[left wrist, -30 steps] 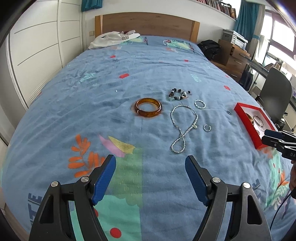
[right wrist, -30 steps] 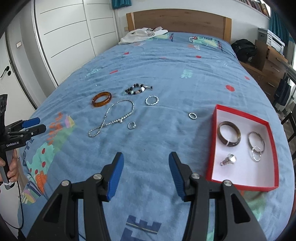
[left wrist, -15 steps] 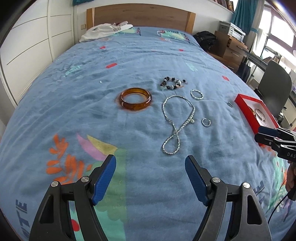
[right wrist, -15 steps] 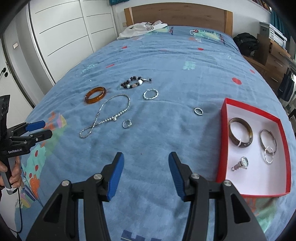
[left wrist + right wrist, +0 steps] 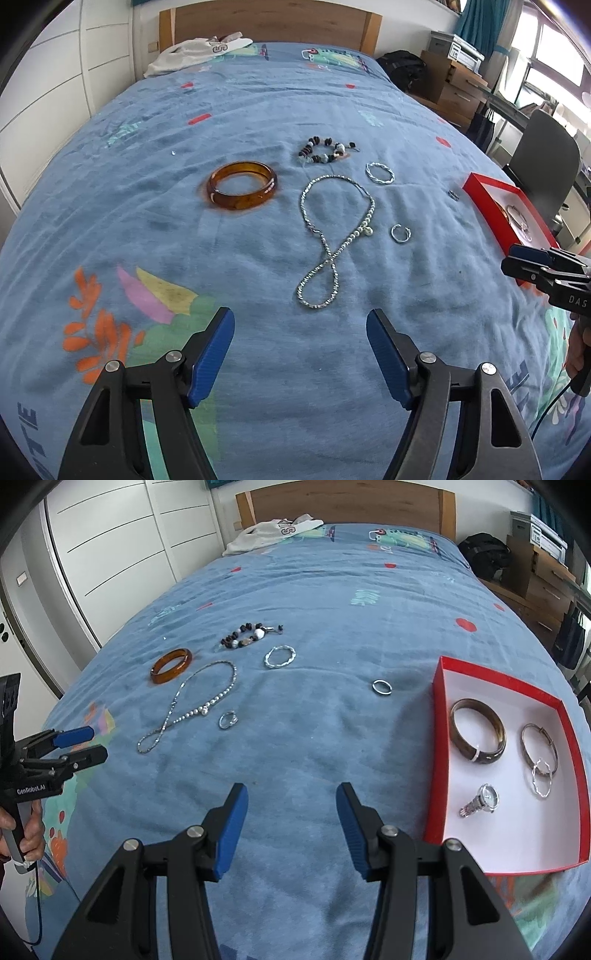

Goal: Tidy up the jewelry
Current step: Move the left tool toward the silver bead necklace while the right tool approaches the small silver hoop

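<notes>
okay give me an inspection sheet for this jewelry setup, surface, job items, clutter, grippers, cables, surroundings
Surface: bed under a wrinkled blue printed cover.
Job's things: loose on the cover are an amber bangle, beaded bracelet, necklace, twisted bangle, open ring and plain ring. The red box holds a brown bangle, hoop, small silver ring and watch.
Clutter: white garment by the headboard.
Grippers: left gripper and right gripper, jaws open, empty, above the cover.
Cables: one cable from the right handle.
Surroundings: wardrobe, black bag, drawers, chair.
</notes>
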The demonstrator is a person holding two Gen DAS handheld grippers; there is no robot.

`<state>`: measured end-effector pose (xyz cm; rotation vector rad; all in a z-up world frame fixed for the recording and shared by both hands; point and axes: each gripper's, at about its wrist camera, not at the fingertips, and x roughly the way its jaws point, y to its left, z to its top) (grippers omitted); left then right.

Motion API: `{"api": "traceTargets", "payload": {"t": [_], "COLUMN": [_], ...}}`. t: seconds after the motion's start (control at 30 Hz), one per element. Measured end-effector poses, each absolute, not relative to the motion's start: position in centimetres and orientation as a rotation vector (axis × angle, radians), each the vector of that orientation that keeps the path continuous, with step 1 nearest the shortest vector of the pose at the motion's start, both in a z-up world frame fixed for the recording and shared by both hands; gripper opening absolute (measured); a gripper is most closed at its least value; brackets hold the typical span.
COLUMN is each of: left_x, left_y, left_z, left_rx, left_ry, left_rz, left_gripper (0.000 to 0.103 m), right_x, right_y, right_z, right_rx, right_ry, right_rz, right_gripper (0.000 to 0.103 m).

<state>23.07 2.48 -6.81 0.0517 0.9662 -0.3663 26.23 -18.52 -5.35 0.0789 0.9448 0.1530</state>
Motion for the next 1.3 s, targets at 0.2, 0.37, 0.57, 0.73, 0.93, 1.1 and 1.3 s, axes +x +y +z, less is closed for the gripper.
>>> {"api": "traceTargets", "payload": {"t": [0.2,0.37,0.57,0.73,0.93,1.1,1.3], "left_x": [23.3,23.5,23.8,24.2,24.8,25.2,25.9], "left_y": [1.8,1.0,-0.3,-1.4,-2.0,-2.0,-1.8], "left_z": [-6.9,-7.0,-7.1,-7.4,-7.8,-7.8,-7.9], "left_rx": [0.059,0.065,0.074,0.079,0.082,0.083,0.08], "left_ry": [0.971,0.974,0.979,0.986,0.992,0.989,0.987], "left_rz": [-0.37,-0.383,-0.402,-0.412,-0.407,-0.405,-0.401], "left_gripper": [0.072,0.071,0.067,0.067,0.066,0.066,0.066], "right_x": [26.7,27.0,27.7,28.3,29.0,29.1,28.9], "right_y": [-19.2,-19.7,-20.3,-20.7,-21.3,-21.4,-21.4], "right_z": [-5.6,-5.8,-6.0,-6.1,-6.2,-6.6,-6.8], "right_rx": [0.087,0.096,0.105,0.11,0.122,0.129,0.136], "right_ry": [0.941,0.936,0.934,0.929,0.927,0.929,0.93], "right_rz": [0.152,0.155,0.159,0.162,0.159,0.156,0.157], "right_gripper": [0.048,0.048,0.048,0.048,0.048,0.048,0.048]}}
